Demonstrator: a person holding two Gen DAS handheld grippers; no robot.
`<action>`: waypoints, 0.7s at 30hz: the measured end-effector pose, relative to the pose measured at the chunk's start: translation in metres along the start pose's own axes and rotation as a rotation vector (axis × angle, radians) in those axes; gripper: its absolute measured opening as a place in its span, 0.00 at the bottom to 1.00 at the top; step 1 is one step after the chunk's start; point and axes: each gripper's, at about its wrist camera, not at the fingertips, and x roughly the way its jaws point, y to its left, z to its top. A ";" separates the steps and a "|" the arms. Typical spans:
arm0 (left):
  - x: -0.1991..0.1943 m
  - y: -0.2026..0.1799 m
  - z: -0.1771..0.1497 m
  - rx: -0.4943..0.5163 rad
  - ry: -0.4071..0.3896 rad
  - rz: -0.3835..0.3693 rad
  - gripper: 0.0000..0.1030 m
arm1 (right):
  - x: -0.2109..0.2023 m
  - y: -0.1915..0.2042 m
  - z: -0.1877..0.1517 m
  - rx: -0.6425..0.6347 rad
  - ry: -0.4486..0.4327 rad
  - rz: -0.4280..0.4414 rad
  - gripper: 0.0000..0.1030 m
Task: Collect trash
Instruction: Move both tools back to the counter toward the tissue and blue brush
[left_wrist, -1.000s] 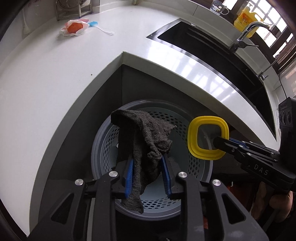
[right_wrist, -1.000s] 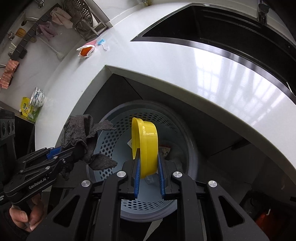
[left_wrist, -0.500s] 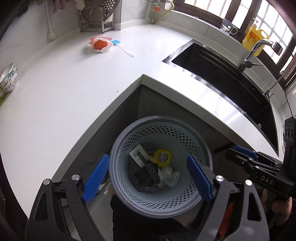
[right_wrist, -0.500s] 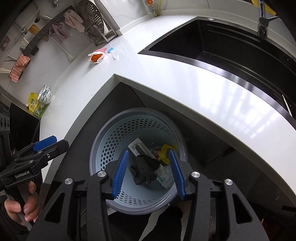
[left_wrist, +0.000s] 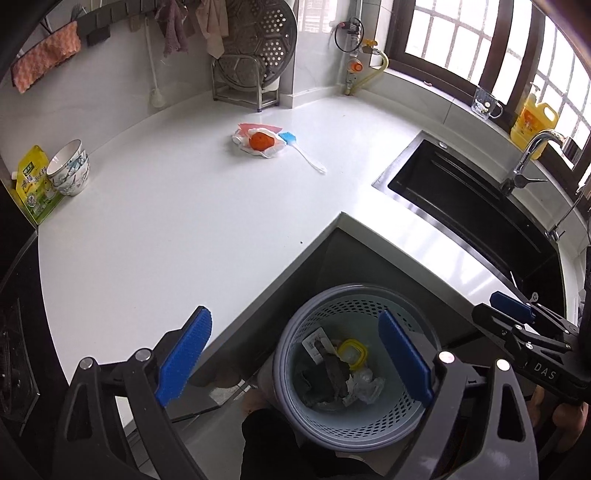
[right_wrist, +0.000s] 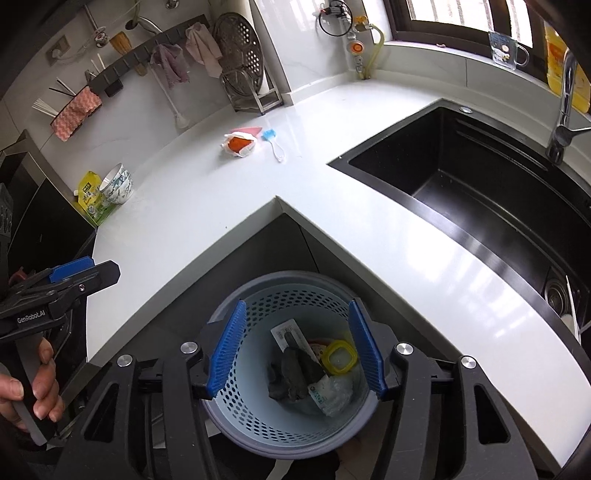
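Observation:
A round perforated blue-grey bin (left_wrist: 325, 417) (right_wrist: 255, 417) stands on the floor in the counter's inner corner. In it lie a dark grey rag (left_wrist: 334, 373) (right_wrist: 295, 373), a yellow ring lid (left_wrist: 353, 353) (right_wrist: 340, 357), a card and crumpled clear plastic. My left gripper (left_wrist: 295, 358) is open and empty above the bin. My right gripper (right_wrist: 295, 349) is open and empty above the bin. On the white counter (left_wrist: 184, 221) lie a white wrapper with an orange piece (left_wrist: 260, 142) (right_wrist: 238, 144) and a blue brush (left_wrist: 301, 151) (right_wrist: 272, 142).
A black sink (left_wrist: 476, 214) (right_wrist: 480, 184) with a faucet is at the right. Bowls (left_wrist: 68, 171) and a green packet (left_wrist: 35, 184) stand at the counter's left. A steamer rack (left_wrist: 255, 70) stands at the back wall. A yellow bottle (left_wrist: 533, 118) is by the window.
Both grippers opened: the rag and the yellow lid dropped into the bin. Both grippers then rose and pulled back, so more of the counter shows.

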 end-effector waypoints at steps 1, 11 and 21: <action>0.000 0.004 0.004 -0.002 -0.006 0.005 0.87 | 0.002 0.004 0.005 -0.012 -0.007 -0.002 0.54; 0.028 0.056 0.058 0.016 -0.024 0.035 0.89 | 0.051 0.032 0.064 -0.020 -0.012 -0.014 0.55; 0.100 0.107 0.136 0.025 -0.032 -0.009 0.90 | 0.131 0.045 0.138 0.036 -0.021 -0.072 0.55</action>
